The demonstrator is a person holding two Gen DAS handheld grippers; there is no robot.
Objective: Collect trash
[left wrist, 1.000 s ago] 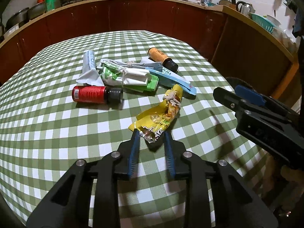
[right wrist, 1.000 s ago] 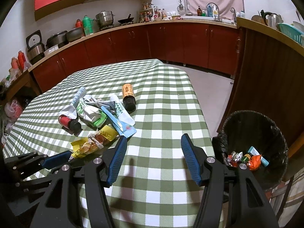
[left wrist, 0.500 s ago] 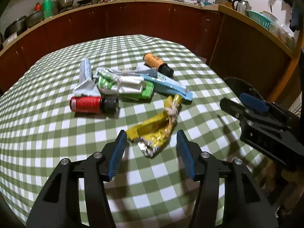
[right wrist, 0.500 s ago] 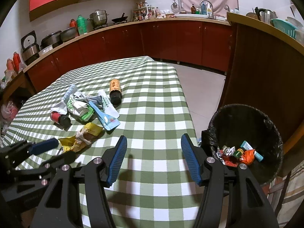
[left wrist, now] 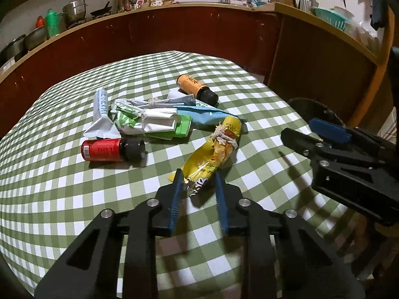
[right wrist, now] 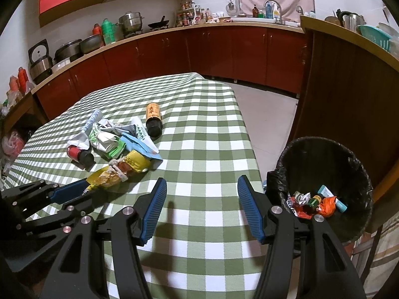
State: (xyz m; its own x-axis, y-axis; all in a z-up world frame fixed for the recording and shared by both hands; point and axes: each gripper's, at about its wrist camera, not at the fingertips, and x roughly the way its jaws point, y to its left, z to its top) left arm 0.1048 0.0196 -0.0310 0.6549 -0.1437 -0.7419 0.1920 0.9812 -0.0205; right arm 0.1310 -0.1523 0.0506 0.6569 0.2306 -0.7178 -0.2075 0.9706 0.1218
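the left claw (left wrist: 197,182) has just been closing, and its blue pads now stand narrow on either side of the crumpled near end of a yellow snack wrapper (left wrist: 219,147) tied round the middle with white string; the wrapper's end sits between the pads and they look to be pinching it, while the rest of it lies on the desk (left wrist: 62,199) under a green and white checked cloth. beyond the wrapper lies more trash in a loose heap: a red bottle with a black cap (left wrist: 112,148) on its side, a green and white folded packet (left wrist: 152,122), a light blue flat wrapper (left wrist: 207,115), a white tube (left wrist: 101,102) and an orange bottle with a black cap (left wrist: 195,88), also on its side. the right claw (right wrist: 202,204) hovers over the near edge of the desk with its pads wide apart and nothing between them. just off the desk's right edge stands a black-lined trash bin (right wrist: 324,164) with a few pieces of rubbish at its bottom.
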